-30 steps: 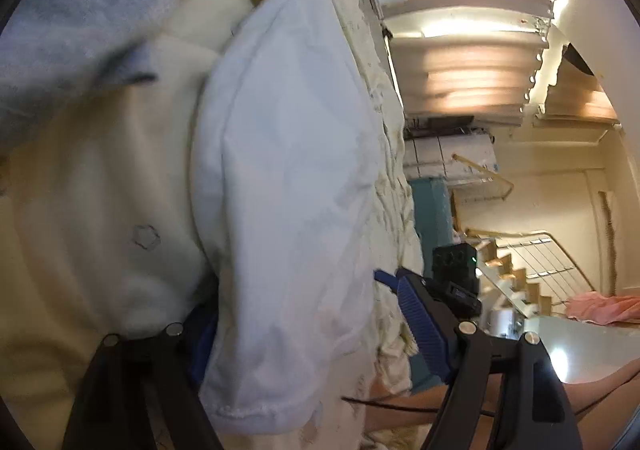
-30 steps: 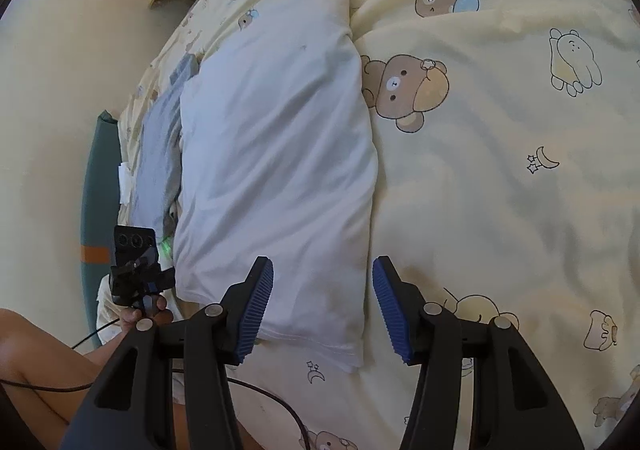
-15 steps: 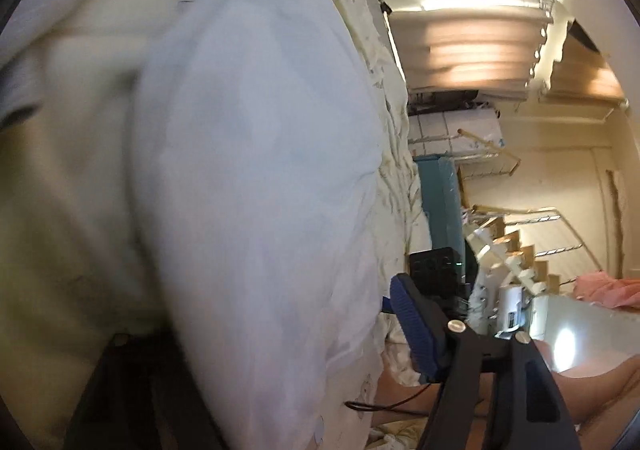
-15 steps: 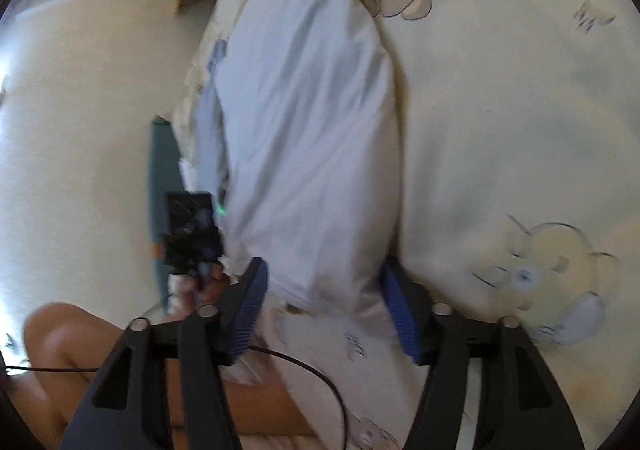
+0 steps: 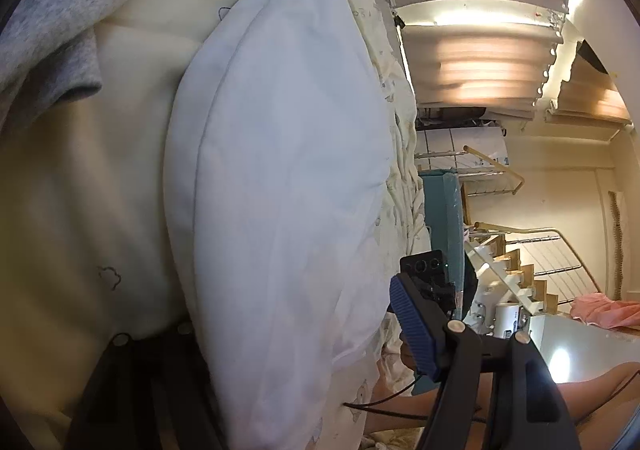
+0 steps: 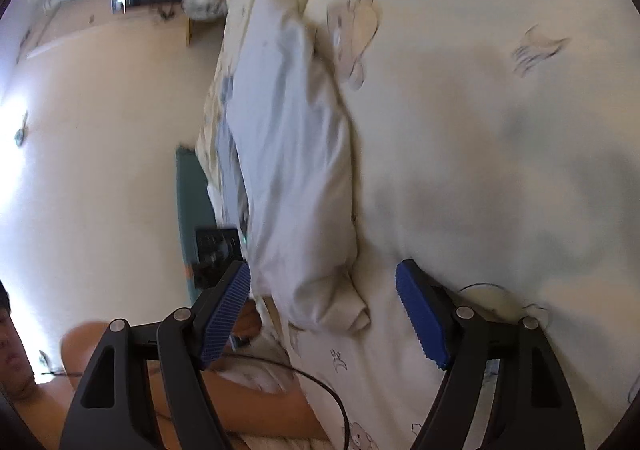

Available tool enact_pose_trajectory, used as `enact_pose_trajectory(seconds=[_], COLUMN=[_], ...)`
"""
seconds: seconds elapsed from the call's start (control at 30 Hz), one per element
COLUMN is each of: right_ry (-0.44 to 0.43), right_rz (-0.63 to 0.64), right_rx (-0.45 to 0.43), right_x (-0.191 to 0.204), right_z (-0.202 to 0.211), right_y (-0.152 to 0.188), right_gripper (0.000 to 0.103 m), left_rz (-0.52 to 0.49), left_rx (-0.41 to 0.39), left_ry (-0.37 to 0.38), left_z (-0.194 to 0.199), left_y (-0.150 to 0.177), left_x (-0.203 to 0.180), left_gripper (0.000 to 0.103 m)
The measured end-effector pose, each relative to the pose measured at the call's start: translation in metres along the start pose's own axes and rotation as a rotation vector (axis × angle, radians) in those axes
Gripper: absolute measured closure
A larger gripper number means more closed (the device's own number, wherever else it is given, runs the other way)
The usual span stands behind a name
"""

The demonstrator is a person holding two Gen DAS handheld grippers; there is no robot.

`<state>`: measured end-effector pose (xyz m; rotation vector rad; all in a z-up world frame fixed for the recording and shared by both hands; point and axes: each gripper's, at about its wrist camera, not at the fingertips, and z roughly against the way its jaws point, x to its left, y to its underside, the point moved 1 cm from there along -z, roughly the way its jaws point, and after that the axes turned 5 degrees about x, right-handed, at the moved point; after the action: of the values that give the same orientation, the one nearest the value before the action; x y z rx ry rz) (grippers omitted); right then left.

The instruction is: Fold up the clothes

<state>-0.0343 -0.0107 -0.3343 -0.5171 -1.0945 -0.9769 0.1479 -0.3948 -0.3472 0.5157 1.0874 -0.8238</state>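
Two grippers are seen at the white garment: right gripper opening around it, left gripper's grip untellable.

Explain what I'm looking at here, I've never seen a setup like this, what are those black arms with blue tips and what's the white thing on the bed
There is no robot here. A person holds a two-finger gripper in each hand, and a small wide-angle camera on each one looks forward along its fingers. That is why both pictures look round and tilted.

The black arms with blue ribbed tips are the fingers. One picture comes from the left gripper, the other from the right gripper.

The white thing is a folded white garment lying on a cream bedsheet printed with bears. A grey garment lies beside it.

The garment's near end sits between each gripper's fingers. The right jaws are opening and not pressing it. One left finger is hidden behind the cloth, so its grip is unclear.
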Motion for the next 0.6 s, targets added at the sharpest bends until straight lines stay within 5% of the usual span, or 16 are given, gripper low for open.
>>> enact_pose_trajectory(seconds=[0.3,0.4,0.43,0.47,0.5,0.6], right_ry=[-0.089,0.002,0.044,0.085,0.125,0.137], right_rz=[0.128,0.143,0.148,0.144,0.135,0.126], right_rx=[0.166,0.131,0.11,0.077,0.032,-0.089], right_x=[0.044,0.048,0.049,0.048,0.045,0.042], right_z=[-0.086,-0.098,-0.099,-0.095,-0.089,-0.059], right_y=[-0.014,-0.012,-0.011,-0.009,-0.003,0.014], right_gripper=[0.021,0.025,0.029,0.05,0.073,0.084], left_rz=[-0.008,-0.058,-0.077,-0.076,-0.068,-0.095], left_rx=[0.001,0.004,0.003,-0.01,-0.026,-0.046], left_ry=[-0.03,-0.099,-0.163,-0.22,-0.221,-0.223], left_z=[0.0,-0.002,-0.002,0.0,0.004,0.008], left_y=[0.0,0.001,0.002,0.002,0.002,0.003], left_x=[0.0,-0.004,-0.005,-0.003,-0.001,-0.01], left_gripper=[0.031,0.042,0.067,0.085,0.086,0.094])
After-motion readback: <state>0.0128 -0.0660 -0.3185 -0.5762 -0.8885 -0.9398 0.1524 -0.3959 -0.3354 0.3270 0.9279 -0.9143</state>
